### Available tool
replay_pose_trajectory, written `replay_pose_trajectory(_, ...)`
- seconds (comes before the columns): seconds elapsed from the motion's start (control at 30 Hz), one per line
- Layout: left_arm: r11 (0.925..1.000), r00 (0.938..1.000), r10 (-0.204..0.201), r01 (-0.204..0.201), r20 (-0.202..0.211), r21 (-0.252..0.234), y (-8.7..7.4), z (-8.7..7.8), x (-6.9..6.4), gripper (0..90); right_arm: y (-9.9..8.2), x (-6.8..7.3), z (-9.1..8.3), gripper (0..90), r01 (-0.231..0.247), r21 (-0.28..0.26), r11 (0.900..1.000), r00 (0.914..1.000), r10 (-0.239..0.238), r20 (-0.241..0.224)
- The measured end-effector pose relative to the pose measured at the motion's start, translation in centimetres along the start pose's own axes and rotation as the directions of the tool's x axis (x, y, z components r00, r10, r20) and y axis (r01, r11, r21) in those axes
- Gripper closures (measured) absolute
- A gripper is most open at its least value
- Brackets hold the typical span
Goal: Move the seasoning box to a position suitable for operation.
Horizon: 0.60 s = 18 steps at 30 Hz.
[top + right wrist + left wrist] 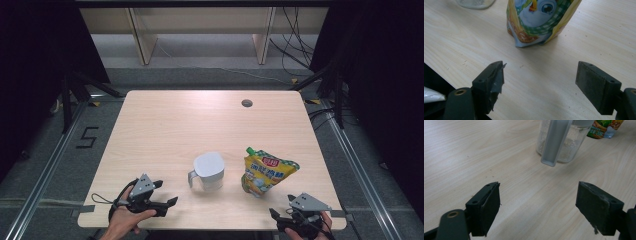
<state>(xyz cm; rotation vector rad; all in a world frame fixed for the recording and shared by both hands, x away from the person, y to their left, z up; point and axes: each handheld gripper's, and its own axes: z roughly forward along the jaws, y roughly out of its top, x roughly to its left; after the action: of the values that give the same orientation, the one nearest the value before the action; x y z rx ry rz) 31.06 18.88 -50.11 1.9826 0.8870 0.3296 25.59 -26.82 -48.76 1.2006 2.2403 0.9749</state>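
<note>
High view: left gripper (167, 192) and right gripper (280, 213) rest at the table's (165, 120) near edge, both empty; pitcher (209, 171) and snack pouch (265, 171) stand side by side ahead. Judged an approach step.

Left gripper view: jaws apart, pitcher handle (555, 142) ahead, well clear of them. Next move calls for advancing to straddle it.

Right gripper view: jaws apart, pouch (540, 21) ahead, untouched.

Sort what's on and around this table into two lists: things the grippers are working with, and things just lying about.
In hand:
- clear plastic jug with grey lid and handle, ahead of the open left gripper
- yellow printed snack pouch, ahead of the open right gripper

Lying about:
- light wooden shelving frame behind the table
- black cables on the floor
</note>
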Motion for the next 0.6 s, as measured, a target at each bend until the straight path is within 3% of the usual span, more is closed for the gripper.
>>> replay_pose_trajectory(0.17,0.9998,0.9999,0.014,-0.014,0.008,-0.010,0.6,0.6,-0.3,21.5,0.0,0.4,-0.1,23.7,-0.052,0.011,0.9986,0.9986,0.052,0.001)
replay_pose_trajectory(0.2,0.9993,0.9993,0.032,-0.031,0.018,-0.022,0.8,1.2,-0.6,21.6,0.1,0.0,0.0,23.8,-0.002,0.003,1.0000,1.0000,0.002,0.000)
replay_pose_trajectory(0.4,0.9974,0.9982,0.050,-0.048,0.034,-0.054,2.0,2.0,-1.1,26.3,0.1,0.1,0.1,24.1,0.006,-0.006,1.0000,1.0000,-0.006,0.006)
replay_pose_trajectory(0.47,0.9919,0.9955,0.092,-0.090,0.021,-0.090,2.5,2.2,-1.2,34.4,0.1,0.2,0.1,26.9,0.010,-0.001,1.0000,0.9999,-0.010,-0.003)
replay_pose_trajectory(0.53,0.9916,0.9967,0.077,-0.074,0.025,-0.106,2.8,2.3,-1.4,34.9,0.1,0.2,0.2,27.6,0.020,-0.002,0.9998,0.9998,-0.020,0.004)
replay_pose_trajectory(0.6,0.9908,0.9959,0.086,-0.082,0.028,-0.107,3.0,2.3,-1.4,36.4,0.1,0.2,0.2,27.6,0.028,0.001,0.9996,0.9996,-0.028,0.000)
